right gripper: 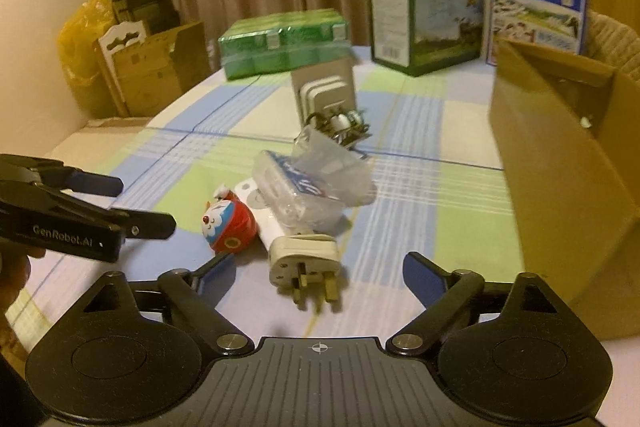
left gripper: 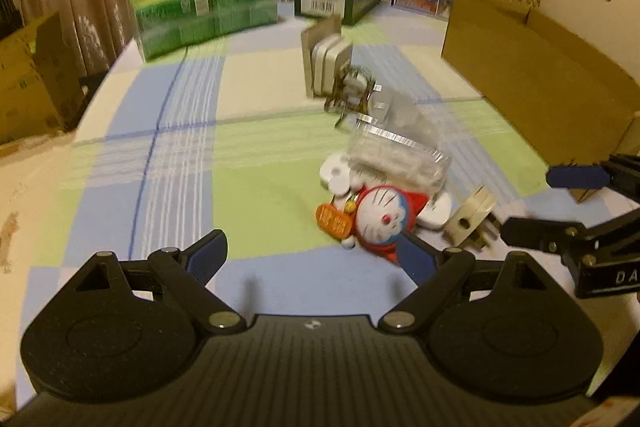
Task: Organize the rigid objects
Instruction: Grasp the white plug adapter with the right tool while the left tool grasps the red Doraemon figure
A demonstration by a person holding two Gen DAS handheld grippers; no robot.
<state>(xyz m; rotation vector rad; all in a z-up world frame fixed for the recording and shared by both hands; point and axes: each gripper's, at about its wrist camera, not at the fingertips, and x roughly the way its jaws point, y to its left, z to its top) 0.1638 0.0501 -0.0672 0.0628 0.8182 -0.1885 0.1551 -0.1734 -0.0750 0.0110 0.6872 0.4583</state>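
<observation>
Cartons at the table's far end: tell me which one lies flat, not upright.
The green shrink-wrapped multipack lies low and flat; the dark green carton and blue milk carton stand upright.

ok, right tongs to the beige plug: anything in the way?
Nothing visible. The right tongs stand open with the beige plug lying just ahead of them on the tablecloth, prongs toward the camera. The cat toy sits to the plug's left and the clear plastic pack lies behind it, neither in the approach line.
</observation>
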